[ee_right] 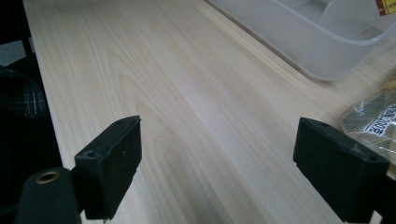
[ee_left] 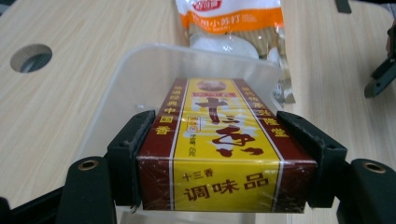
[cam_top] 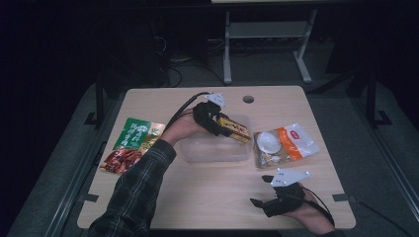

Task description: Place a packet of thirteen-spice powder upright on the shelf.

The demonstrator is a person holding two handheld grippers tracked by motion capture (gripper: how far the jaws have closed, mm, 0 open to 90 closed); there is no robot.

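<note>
My left gripper point(cam_top: 223, 127) is shut on a yellow and maroon seasoning box point(cam_top: 235, 129), held over the clear plastic tub point(cam_top: 197, 150) at mid table. In the left gripper view both pads press the long sides of the seasoning box point(ee_left: 224, 144), with the tub's wall point(ee_left: 140, 70) beyond it. My right gripper point(cam_top: 261, 190) rests open near the table's front right edge. In the right gripper view its jaws stand wide apart over bare wood, and the tub point(ee_right: 308, 37) sits at the top right.
A green and red snack bag point(cam_top: 131, 143) lies at the left of the table. An orange and white biscuit packet point(cam_top: 284, 144) lies right of the tub. A cable hole point(cam_top: 248, 98) sits near the far edge.
</note>
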